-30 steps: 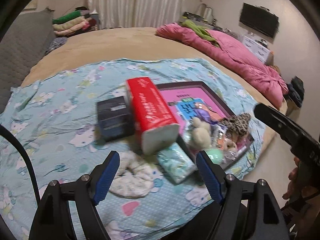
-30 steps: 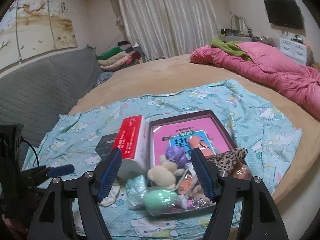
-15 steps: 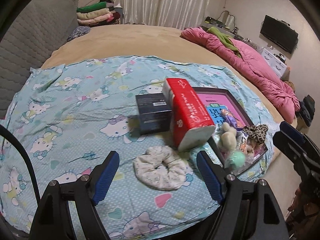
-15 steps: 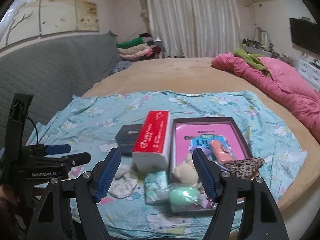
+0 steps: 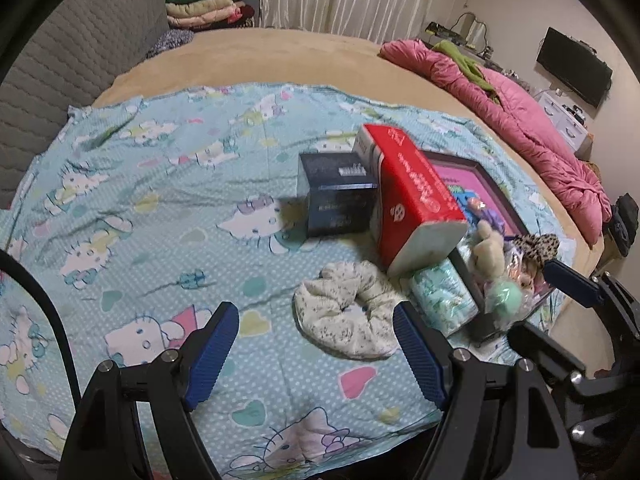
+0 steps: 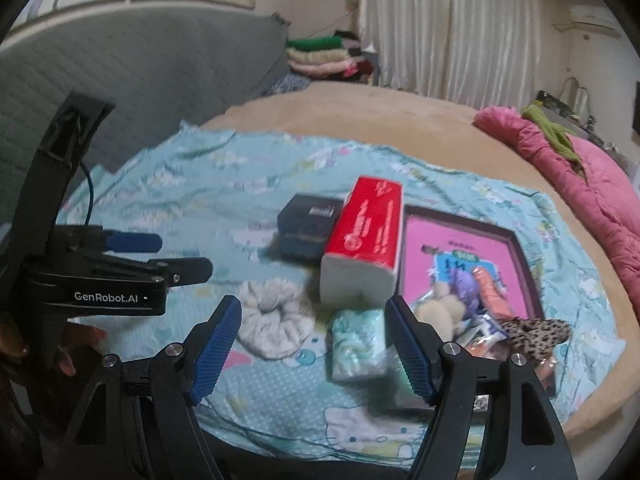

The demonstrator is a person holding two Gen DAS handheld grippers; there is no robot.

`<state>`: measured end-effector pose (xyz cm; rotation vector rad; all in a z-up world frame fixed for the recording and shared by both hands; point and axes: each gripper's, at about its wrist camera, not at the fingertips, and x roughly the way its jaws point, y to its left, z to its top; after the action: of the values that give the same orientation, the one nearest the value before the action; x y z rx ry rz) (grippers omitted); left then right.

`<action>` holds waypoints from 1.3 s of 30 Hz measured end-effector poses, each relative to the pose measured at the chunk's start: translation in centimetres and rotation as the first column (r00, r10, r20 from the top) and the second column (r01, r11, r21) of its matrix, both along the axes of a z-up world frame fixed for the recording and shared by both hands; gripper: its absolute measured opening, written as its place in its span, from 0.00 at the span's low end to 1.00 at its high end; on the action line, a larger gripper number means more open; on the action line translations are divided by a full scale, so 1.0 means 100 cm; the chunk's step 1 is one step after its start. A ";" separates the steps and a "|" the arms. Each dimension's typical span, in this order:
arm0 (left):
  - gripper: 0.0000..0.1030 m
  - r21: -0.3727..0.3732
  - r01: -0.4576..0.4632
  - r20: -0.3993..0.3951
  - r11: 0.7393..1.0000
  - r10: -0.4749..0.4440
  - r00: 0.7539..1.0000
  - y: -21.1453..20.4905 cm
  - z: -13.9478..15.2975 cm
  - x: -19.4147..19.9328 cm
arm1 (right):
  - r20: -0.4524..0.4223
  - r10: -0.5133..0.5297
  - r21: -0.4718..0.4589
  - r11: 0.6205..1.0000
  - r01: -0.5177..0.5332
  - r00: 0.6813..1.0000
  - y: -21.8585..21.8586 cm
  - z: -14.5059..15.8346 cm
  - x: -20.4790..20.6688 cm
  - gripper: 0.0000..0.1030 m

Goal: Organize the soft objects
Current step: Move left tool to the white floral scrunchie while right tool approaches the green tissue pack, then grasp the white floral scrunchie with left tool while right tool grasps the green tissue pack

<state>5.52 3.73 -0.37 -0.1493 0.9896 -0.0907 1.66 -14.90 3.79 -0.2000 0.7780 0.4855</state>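
I have pulled both back from the pile: my left hand-held gripper (image 5: 316, 350) and right hand-held gripper (image 6: 314, 354) hang wide and empty. The white scrunchie (image 5: 346, 314) now lies loose on the bed sheet (image 5: 160, 200), near-left of the tray (image 6: 520, 264), ready to be picked.

I see a teal cartoon-cat sheet (image 5: 160, 208), a red tissue pack (image 5: 412, 196), a navy box (image 5: 336, 196), a white speckled scrunchie (image 5: 348, 320), a leopard-print scrunchie (image 5: 536, 244) and a pink quilt (image 5: 520, 120).
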 end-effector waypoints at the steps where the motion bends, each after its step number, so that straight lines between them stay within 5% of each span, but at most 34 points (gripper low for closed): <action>1: 0.77 -0.003 0.001 -0.005 1.000 -0.001 1.000 0.000 -0.004 0.001 | -0.012 0.004 -0.014 1.000 -0.004 1.000 0.002 -0.006 0.002 0.74; 16: 0.77 -0.034 -0.019 -0.123 0.999 0.015 0.992 0.005 -0.065 0.029 | -0.110 -0.008 -0.289 0.957 -0.024 0.994 0.021 -0.071 0.048 0.74; 39: 0.77 -0.033 0.021 -0.144 0.999 -0.026 0.989 -0.002 -0.086 0.049 | -0.148 0.031 -0.419 0.903 -0.091 0.988 0.042 -0.115 0.070 0.74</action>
<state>10.41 3.53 -9.00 -0.1753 1.1347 -0.1183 8.63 -10.70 -7.68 -0.6050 1.0122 0.3856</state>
